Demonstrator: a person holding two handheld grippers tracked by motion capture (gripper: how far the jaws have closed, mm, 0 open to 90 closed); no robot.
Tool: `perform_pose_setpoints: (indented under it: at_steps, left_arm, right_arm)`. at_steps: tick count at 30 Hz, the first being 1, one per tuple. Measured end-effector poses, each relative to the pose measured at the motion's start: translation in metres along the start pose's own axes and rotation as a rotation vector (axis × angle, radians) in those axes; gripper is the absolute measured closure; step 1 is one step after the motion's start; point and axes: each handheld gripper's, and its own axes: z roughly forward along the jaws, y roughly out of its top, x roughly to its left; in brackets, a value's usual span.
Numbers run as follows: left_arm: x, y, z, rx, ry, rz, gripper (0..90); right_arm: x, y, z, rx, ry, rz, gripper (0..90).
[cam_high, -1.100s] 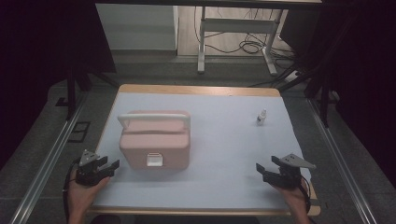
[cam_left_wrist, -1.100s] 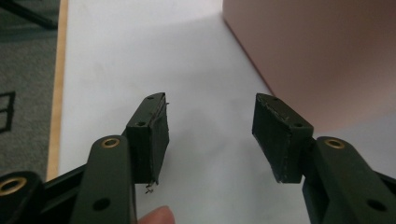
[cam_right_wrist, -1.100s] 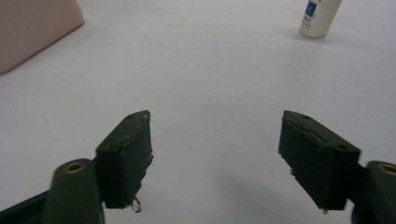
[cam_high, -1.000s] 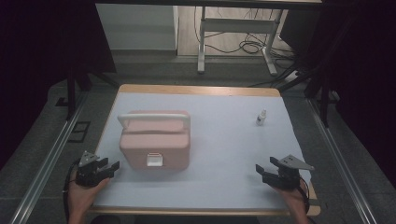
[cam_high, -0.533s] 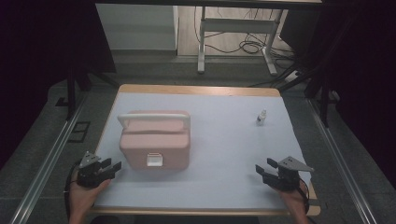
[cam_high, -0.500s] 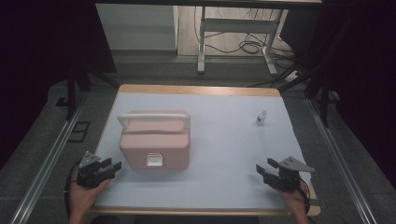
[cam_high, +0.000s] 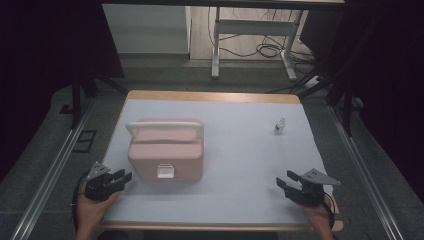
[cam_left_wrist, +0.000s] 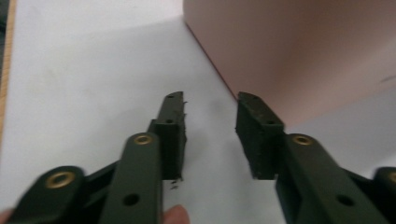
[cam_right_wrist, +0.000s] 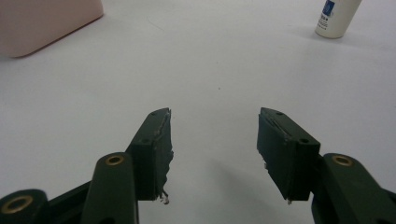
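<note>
High view: left gripper and right gripper hover low near the table's front corners, jaws just narrowing yet open and empty; one pink box, one bottle.

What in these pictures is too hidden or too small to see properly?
- Small white bottle: label too small in the high view; top cut off by the edge in the right gripper view.
- Pink box: contents hidden by its closed lid; cropped and blurred in the left gripper view.
</note>
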Motion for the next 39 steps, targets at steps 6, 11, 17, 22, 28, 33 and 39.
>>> perform_pose_setpoints:
  at_steps: [6,11,17,22,28,33,39]
  left_arm:
    - [0.0,0.001,-0.002,0.009,-0.034,0.003,84.4]
    - [0.004,0.002,-0.007,0.005,-0.039,-0.005,89.8]
    - [0.012,0.01,-0.014,-0.017,-0.044,-0.025,90.0]
    - [0.016,0.023,-0.017,-0.03,-0.064,-0.019,90.0]
    - [0.022,0.042,-0.016,-0.025,-0.077,0.0,90.0]
    - [0.024,0.056,-0.011,0.006,-0.08,0.012,90.0]
    - [0.027,0.065,-0.007,0.015,-0.091,0.008,90.0]
  right_arm:
    - [-0.003,-0.003,0.003,0.037,-0.055,-0.014,42.3]
    - [-0.001,-0.003,0.003,0.039,-0.058,-0.021,42.3]
    - [0.003,-0.003,0.005,0.048,-0.048,-0.032,42.2]
    - [0.002,-0.003,0.002,0.038,-0.048,-0.026,42.2]
    - [0.001,-0.004,0.001,0.037,-0.052,-0.02,42.4]
    - [0.003,-0.003,0.0,0.031,-0.041,-0.028,42.2]
    - [0.002,-0.004,-0.002,0.029,-0.045,-0.024,42.1]
